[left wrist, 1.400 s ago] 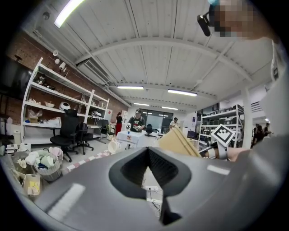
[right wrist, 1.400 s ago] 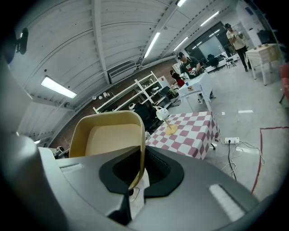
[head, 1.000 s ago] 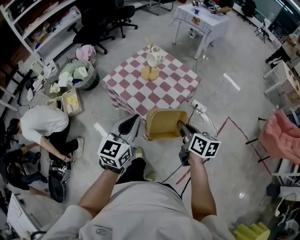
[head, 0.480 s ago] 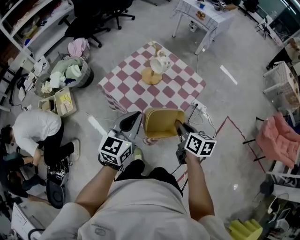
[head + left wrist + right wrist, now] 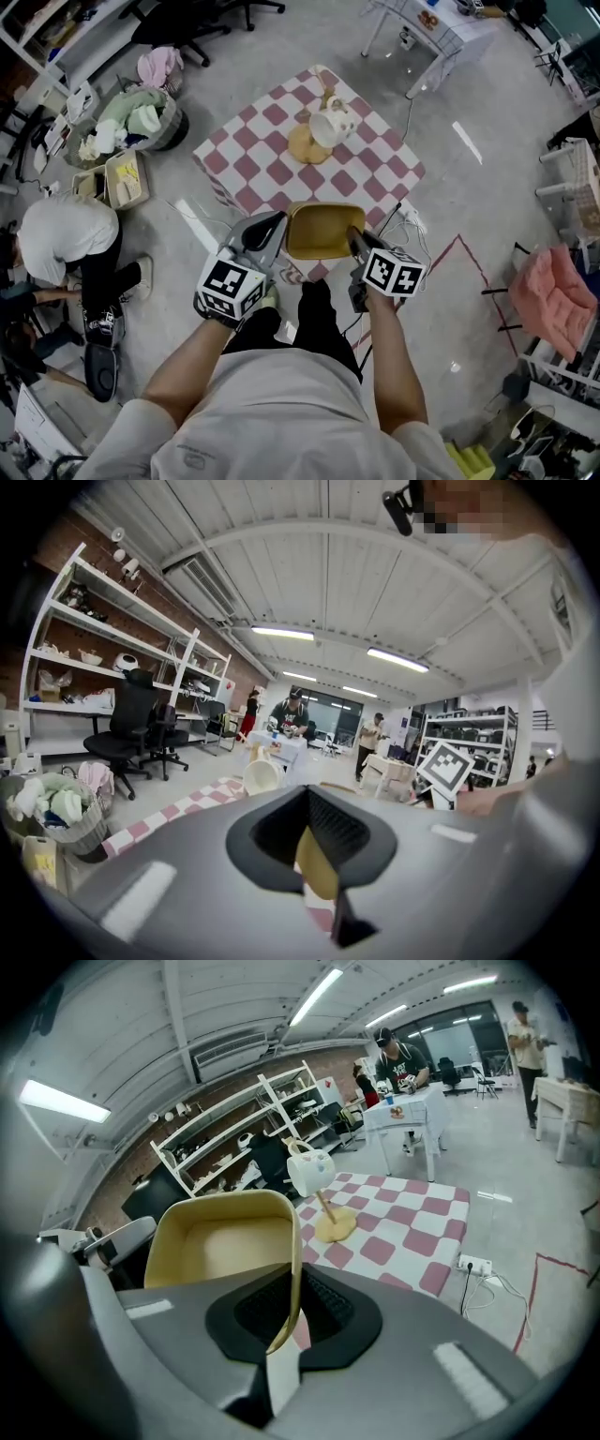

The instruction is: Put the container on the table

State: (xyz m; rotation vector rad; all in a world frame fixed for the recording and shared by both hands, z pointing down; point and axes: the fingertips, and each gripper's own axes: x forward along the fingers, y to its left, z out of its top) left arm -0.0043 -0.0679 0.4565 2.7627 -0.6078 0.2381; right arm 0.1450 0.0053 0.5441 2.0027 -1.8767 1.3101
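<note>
Right gripper view: my right gripper (image 5: 279, 1335) is clamped on one thin wall of the yellow container (image 5: 220, 1241). The left gripper (image 5: 317, 866) pinches the opposite wall, so the tub is carried level between them. It hangs in the air at the near edge of the checkered table (image 5: 267, 169). I judge the free squares in front of the white cup on its stand (image 5: 328, 127) are good for setting it down.

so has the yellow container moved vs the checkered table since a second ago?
Yes. The container has advanced toward the checkered table: earlier beside its near corner, now overlapping that corner in the head view.
</note>
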